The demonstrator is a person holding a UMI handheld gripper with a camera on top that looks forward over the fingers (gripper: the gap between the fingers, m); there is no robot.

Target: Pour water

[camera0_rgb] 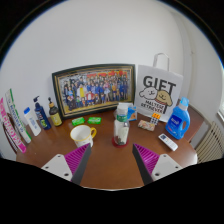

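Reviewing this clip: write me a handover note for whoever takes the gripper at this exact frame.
Gripper: open, empty, hovering over the table.
Bottle: upright just ahead of the fingers, apart from them.
Mug: left of the bottle, upright on the table; contents not visible.
Done: nothing yet; bottle not grasped.
Left: close on the bottle, lift, tilt over the mug, pour, set it back.
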